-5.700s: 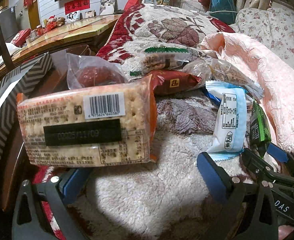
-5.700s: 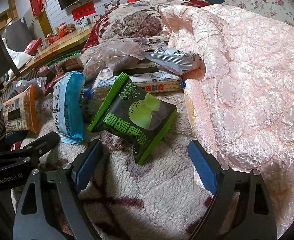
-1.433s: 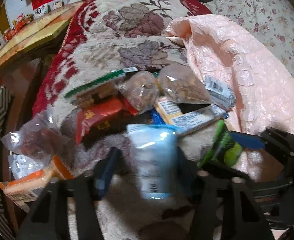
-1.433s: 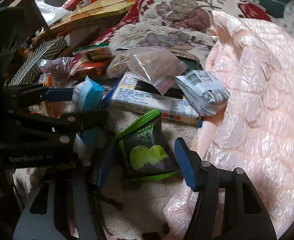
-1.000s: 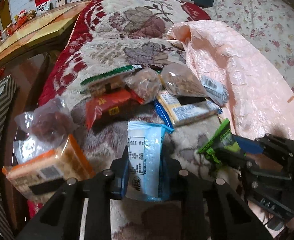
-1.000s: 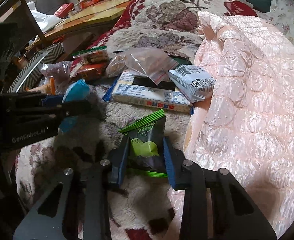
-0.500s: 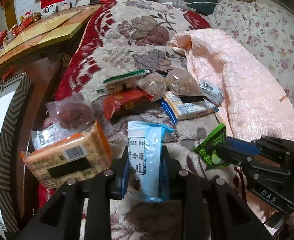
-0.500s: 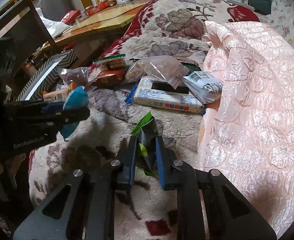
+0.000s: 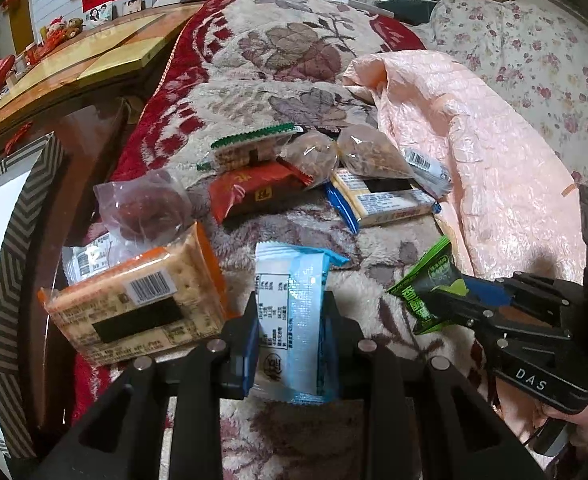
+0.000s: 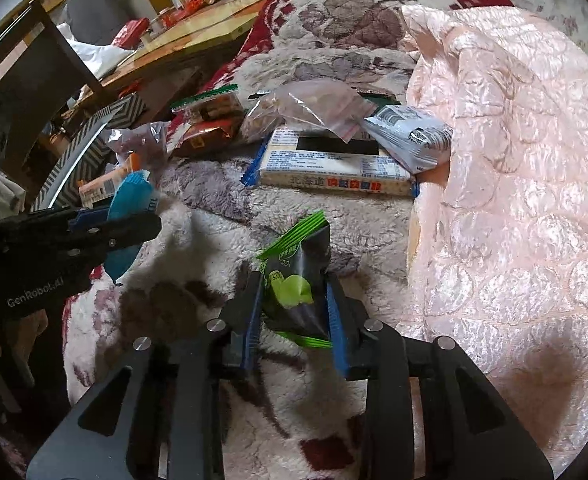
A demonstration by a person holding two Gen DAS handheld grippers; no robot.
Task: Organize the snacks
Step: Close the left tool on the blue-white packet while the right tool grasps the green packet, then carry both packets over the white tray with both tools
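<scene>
The left gripper (image 9: 289, 332) was clamped on a blue packet (image 9: 294, 312), held upright between its pads. A cracker pack (image 9: 133, 300) lay just left of it on the blanket (image 9: 253, 92). At right, the right gripper (image 9: 450, 300) had a green packet (image 9: 426, 280) between its opening jaws. Beyond lay a red packet (image 9: 253, 188), a clear bag (image 9: 145, 204), a green-edged pack (image 9: 249, 148), two nut bags (image 9: 334, 156) and a long bar (image 9: 386, 200). A pink quilt (image 9: 494, 160) lay at right.

A wooden table (image 9: 77, 52) stands beside the floral sofa (image 9: 534, 60).
</scene>
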